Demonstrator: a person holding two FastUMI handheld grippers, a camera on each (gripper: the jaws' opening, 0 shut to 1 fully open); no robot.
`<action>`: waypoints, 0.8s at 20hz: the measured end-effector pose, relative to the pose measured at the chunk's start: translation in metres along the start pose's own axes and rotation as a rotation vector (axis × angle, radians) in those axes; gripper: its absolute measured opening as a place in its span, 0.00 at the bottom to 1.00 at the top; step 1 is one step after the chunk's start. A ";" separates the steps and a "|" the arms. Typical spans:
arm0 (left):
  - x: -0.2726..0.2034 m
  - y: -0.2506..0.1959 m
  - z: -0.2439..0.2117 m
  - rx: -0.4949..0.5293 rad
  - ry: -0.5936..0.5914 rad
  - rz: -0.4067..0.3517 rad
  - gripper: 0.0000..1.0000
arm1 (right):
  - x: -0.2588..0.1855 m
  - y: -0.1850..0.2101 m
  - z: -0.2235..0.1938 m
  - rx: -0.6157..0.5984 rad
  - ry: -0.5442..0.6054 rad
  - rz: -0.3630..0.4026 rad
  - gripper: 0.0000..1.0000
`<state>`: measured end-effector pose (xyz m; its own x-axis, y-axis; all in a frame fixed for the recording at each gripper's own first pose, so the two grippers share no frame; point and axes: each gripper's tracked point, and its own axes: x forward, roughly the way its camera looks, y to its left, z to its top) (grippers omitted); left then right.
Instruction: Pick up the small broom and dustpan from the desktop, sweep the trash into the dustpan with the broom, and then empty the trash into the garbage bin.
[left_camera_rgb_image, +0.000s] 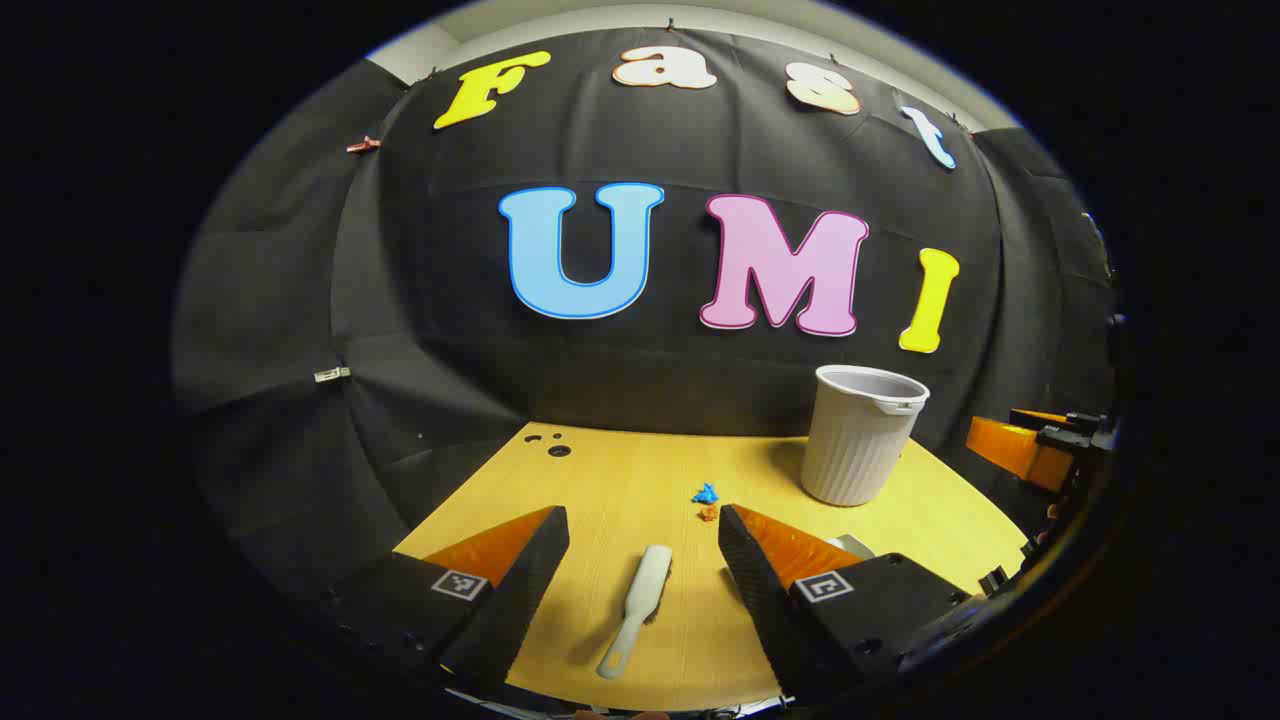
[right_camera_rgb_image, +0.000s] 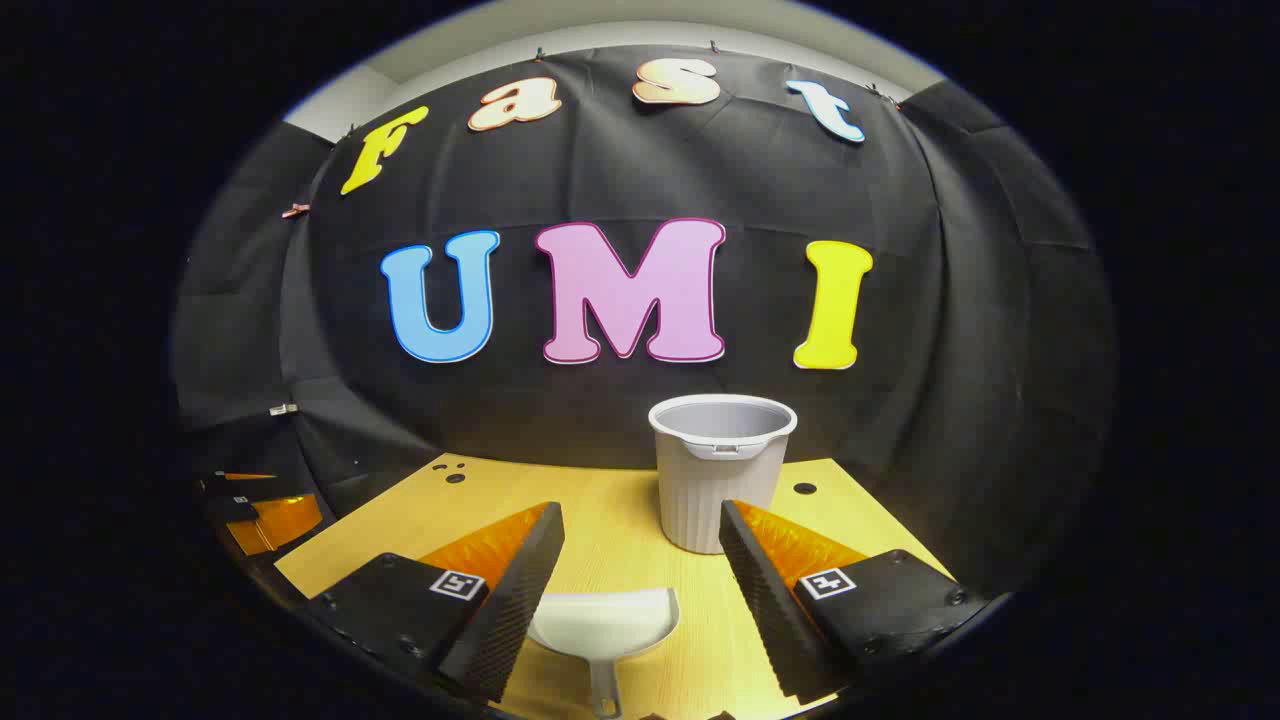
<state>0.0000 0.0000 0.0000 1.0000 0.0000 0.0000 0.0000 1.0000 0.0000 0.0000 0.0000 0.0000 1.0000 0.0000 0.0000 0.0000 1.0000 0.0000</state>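
In the left gripper view, our left gripper (left_camera_rgb_image: 643, 560) hovered above the yellow wood-grain surface (left_camera_rgb_image: 620, 480) with its fingers spread wide and empty. Between them lay the small white plastic broom (left_camera_rgb_image: 637, 607), flat on the surface, its slim handle toward us and its broader brush head pointing away. We judged it light and stiff, with a smooth handle that might slip or twist, so a hold across the narrow handle looked best. Just beyond the broom head sat the trash, a small blue crumpled scrap (left_camera_rgb_image: 706, 493) with a small orange-brown bit (left_camera_rgb_image: 708, 513) touching it on the near side; both looked very light and likely to scatter under a hard sweep. Farther right stood the white ribbed plastic garbage bin (left_camera_rgb_image: 860, 435), upright, well apart from the trash. From this low angle we could not see its inside.

In the right gripper view, our right gripper (right_camera_rgb_image: 641, 575) was likewise released, fingers apart and holding nothing. Below them lay the white plastic dustpan (right_camera_rgb_image: 605, 622), its scoop away from us and its short handle pointing toward us. It appeared thin, rigid and light; the handle seemed the natural place to pinch, and the pan held nothing that we could see. The garbage bin (right_camera_rgb_image: 720, 470) stood just beyond the dustpan.
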 end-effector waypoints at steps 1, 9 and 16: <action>0.003 0.003 0.000 -0.001 0.006 0.001 0.96 | 0.002 0.000 -0.004 0.006 0.015 -0.007 0.98; 0.025 0.015 -0.019 -0.012 0.082 -0.075 0.96 | 0.009 0.017 -0.030 0.013 0.111 -0.044 0.97; 0.040 0.014 -0.042 -0.015 0.163 -0.106 0.96 | 0.008 0.026 -0.046 -0.004 0.161 -0.021 0.98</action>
<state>0.0399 0.0145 -0.0417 0.9811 -0.1065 -0.1614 0.1040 0.9943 -0.0236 0.0082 0.0258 -0.0458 0.9868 -0.0217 -0.1604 0.0210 0.9998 -0.0058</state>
